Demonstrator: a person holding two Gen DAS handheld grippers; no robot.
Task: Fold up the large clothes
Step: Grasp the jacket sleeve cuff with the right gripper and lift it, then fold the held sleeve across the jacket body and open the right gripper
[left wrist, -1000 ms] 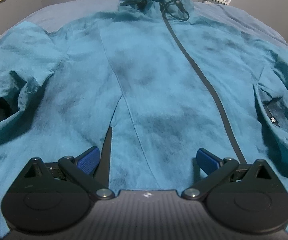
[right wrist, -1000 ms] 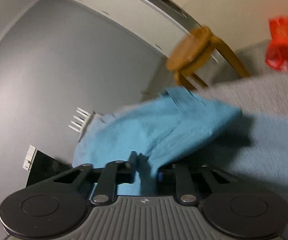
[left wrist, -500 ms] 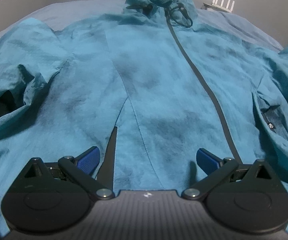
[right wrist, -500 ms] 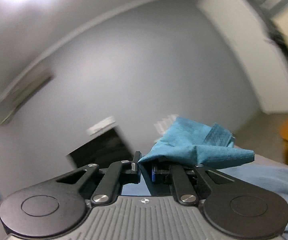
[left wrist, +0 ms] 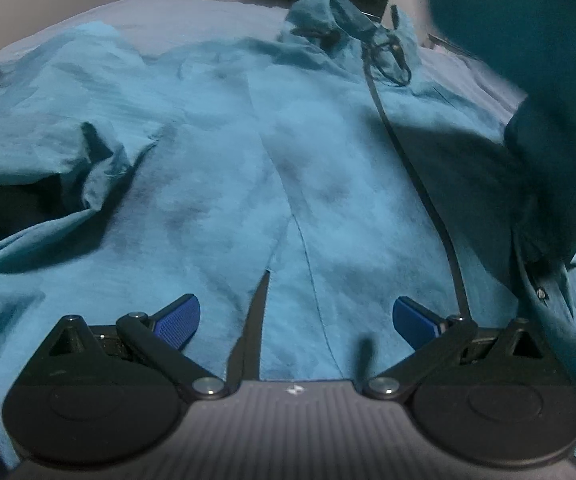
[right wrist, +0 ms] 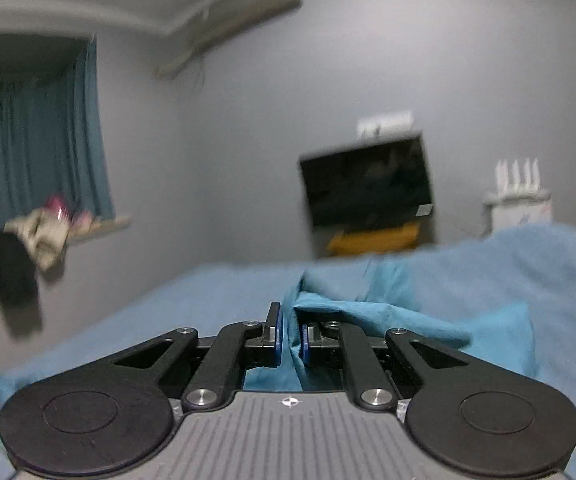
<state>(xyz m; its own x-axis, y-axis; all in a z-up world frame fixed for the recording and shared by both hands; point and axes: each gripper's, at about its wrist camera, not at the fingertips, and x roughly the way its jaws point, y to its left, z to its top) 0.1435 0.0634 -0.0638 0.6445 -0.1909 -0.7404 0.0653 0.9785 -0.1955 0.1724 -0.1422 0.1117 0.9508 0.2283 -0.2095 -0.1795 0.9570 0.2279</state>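
Grey walls enclosed a bedroom in which a bed with a pale blue sheet (left wrist: 191, 20) carried a large teal hooded zip-front jacket (left wrist: 215, 184), spread front-up with its hood (left wrist: 328, 12) toward the far wall. Its dark zip (left wrist: 416, 168) ran from the collar down toward the near hem. The left hand-held gripper (left wrist: 295, 314) hovered over the lower front of the jacket, its blue-padded jaws standing wide apart with nothing between them. At the right edge of the left wrist view, a dark, blurred fold of teal sleeve fabric (left wrist: 528, 60) hung raised above the jacket's right side. The right hand-held gripper (right wrist: 291, 338) was clamped narrowly on a pinch of that teal fabric (right wrist: 368, 316), which bunched out to the right of the pads. Beyond it stood a black wall-mounted screen (right wrist: 368, 188), a blue curtain (right wrist: 35, 148) and a white router with upright antennas (right wrist: 518, 184).
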